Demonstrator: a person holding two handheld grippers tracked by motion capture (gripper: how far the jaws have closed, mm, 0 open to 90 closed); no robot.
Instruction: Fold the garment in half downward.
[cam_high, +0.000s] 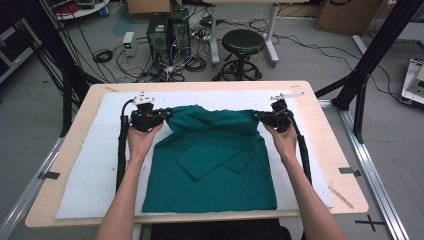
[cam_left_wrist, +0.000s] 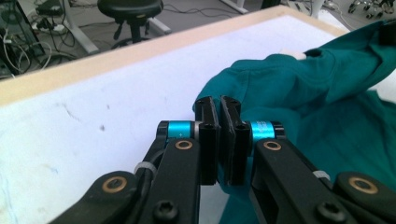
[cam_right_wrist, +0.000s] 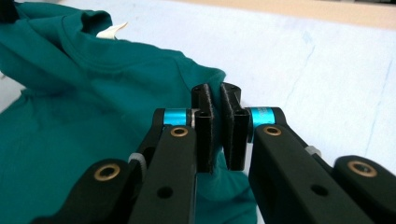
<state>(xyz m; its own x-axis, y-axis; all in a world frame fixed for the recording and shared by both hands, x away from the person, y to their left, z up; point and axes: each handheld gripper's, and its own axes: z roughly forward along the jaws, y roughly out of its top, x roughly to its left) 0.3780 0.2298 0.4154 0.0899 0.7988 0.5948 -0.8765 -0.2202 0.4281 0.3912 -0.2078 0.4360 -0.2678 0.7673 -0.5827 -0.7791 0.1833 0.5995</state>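
Observation:
A dark green shirt (cam_high: 210, 175) lies on a white mat (cam_high: 90, 165), its sleeves folded in across the body and its top edge lifted and bunched. My left gripper (cam_high: 162, 114) is shut on the shirt's top left corner, and my right gripper (cam_high: 260, 117) is shut on the top right corner. In the left gripper view the jaws (cam_left_wrist: 217, 100) stand pressed together with green cloth (cam_left_wrist: 327, 93) pinched low between them. The right gripper view has the same grip (cam_right_wrist: 216, 88) on the cloth (cam_right_wrist: 70, 93). A white neck label (cam_right_wrist: 113, 29) sits at the collar.
The mat covers a wooden table (cam_high: 80, 117) whose far edge runs just beyond the grippers. On the floor behind stand a black stool (cam_high: 243, 42), computer towers (cam_high: 167, 30) and loose cables. Black frame posts (cam_high: 372, 55) rise at the right.

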